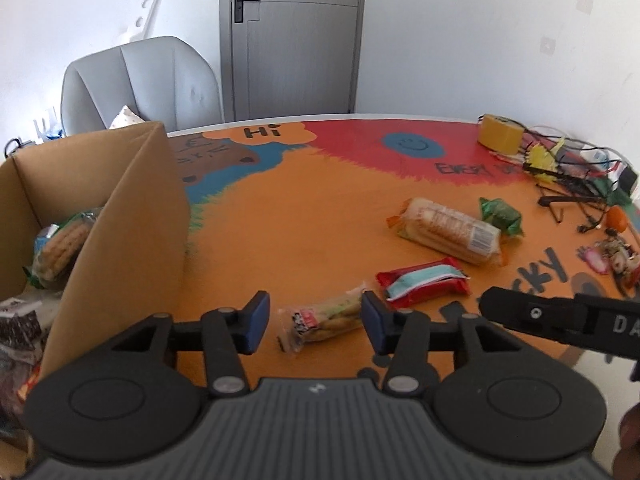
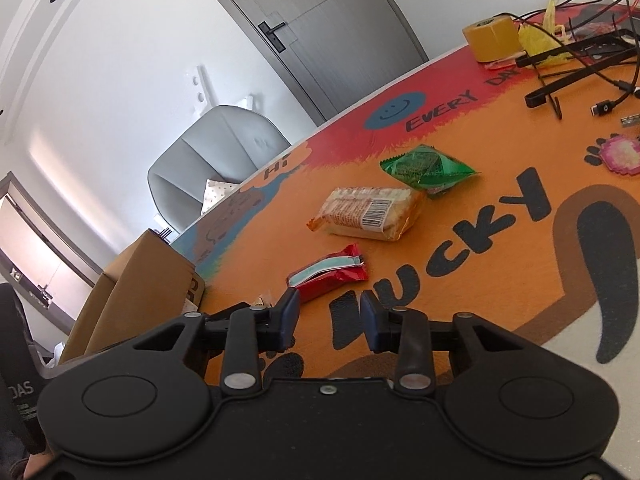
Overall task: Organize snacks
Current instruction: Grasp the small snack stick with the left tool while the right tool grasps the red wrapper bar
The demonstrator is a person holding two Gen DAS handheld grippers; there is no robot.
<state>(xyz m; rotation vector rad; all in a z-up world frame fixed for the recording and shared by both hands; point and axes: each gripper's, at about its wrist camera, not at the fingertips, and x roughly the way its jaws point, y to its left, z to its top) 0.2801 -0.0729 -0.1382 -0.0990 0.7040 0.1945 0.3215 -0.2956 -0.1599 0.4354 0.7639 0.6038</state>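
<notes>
The small clear-wrapped biscuit packet (image 1: pixel 324 318) lies flat on the orange part of the table (image 1: pixel 304 216), close to the cardboard box (image 1: pixel 128 216), and it is framed between the blue pads of the left gripper (image 1: pixel 314 322) — the jaws are partly spread, one pad at each side, and no pad can be seen pressing on the wrapper. This is judged to be the approach to a pick. The packet should be straddled across its narrow width near the middle, not at the crimped end, and the jaws closed only once the tips are low enough to catch the body and not just the loose film. A gentle squeeze is advised, since the contents look brittle. Just beyond lies the red bar wrapper (image 2: pixel 328 274), and the right gripper (image 2: pixel 330 318) is aimed beside it with its jaws narrowly apart and nothing between them — only the printed table shows in the gap. Farther off rest the long cracker pack (image 2: pixel 368 214) and the green packet (image 2: pixel 430 168), touching. The box already holds other snacks, so a clear path over its wall should be kept.
</notes>
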